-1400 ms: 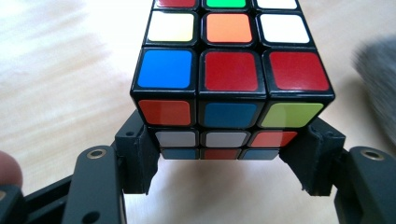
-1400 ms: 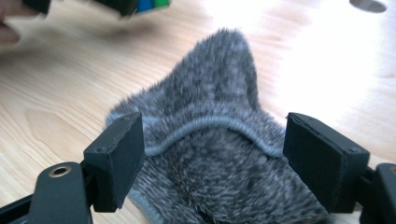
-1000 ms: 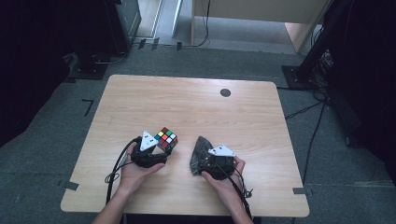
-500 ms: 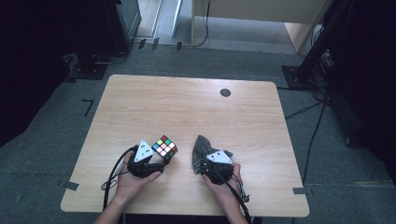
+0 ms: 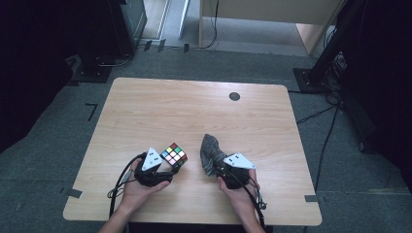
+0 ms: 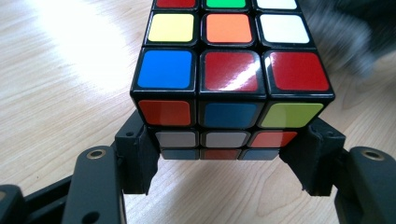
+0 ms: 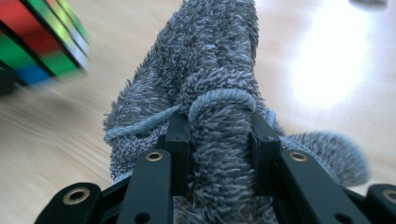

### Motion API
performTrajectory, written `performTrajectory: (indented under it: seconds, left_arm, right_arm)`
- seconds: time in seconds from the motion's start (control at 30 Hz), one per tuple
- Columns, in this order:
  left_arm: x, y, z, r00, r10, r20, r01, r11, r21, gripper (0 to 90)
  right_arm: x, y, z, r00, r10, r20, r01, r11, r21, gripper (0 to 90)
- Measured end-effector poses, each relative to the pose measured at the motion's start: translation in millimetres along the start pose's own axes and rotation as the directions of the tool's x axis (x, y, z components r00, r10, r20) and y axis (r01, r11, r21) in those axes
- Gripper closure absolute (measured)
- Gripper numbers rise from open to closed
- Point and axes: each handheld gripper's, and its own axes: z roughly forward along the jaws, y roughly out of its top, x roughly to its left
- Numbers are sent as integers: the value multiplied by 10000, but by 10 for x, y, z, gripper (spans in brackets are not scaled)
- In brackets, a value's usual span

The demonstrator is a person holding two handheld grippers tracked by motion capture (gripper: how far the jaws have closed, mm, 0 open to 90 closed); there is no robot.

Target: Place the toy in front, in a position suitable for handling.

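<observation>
In the high view the wooden table [image 5: 194, 111] carries two held things near its front edge: a Rubik's cube [image 5: 174, 155] at about seven o'clock from the table's middle, and a grey fluffy cloth [image 5: 210, 151] at about five o'clock, the two near each other but apart. The left gripper [image 5: 167, 171] comes in from the cube's seven o'clock, and the left gripper view shows its jaws closed narrow on the cube [image 6: 231, 79], pressing the bottom layer from both sides, with the cube's lower face lifted off the wood and its upper face, tilted toward the camera, showing blue, red, yellow, orange and white stickers. The right gripper [image 5: 218, 167] reaches the cloth from the cloth's five o'clock; in the right gripper view its jaws are pinched tight on a bunched fold of the cloth [image 7: 219, 140], a looped hem cord lying across the top of the pinched fold, and the rest of the cloth rises toward twelve o'clock. The cube [image 7: 42, 42] shows blurred at ten o'clock in that view. A small dark round mark [image 5: 234, 96] sits on the table at about one o'clock, well apart from both things.
</observation>
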Motion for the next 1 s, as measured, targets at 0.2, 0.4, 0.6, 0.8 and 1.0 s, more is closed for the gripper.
performTrajectory:
  seconds: [0.2,0.4,0.6,0.8,1.0]
  left_arm:
    - [-135,75,49,9974,660,300,-666,9976,193,348]
    - [-299,109,92,9872,1587,132,-1591,9861,478,348]
    - [-402,125,89,9756,2194,20,-2192,9744,496,349]
    - [-377,114,87,9775,2107,-35,-2104,9768,396,349]
    - [-429,112,119,9701,2421,-138,-2412,9692,503,349]
  right_arm:
    - [230,290,-275,9926,-644,-1031,553,9945,-889,677]
    - [608,381,-290,9718,-1674,-1663,1615,9857,-486,671]
    - [817,359,-184,9599,-2491,-1287,2478,9684,-264,658]
    - [560,384,-179,9801,-1900,-575,1893,9818,-166,656]
    - [691,446,-274,9681,-2177,-1241,2147,9760,-374,656]
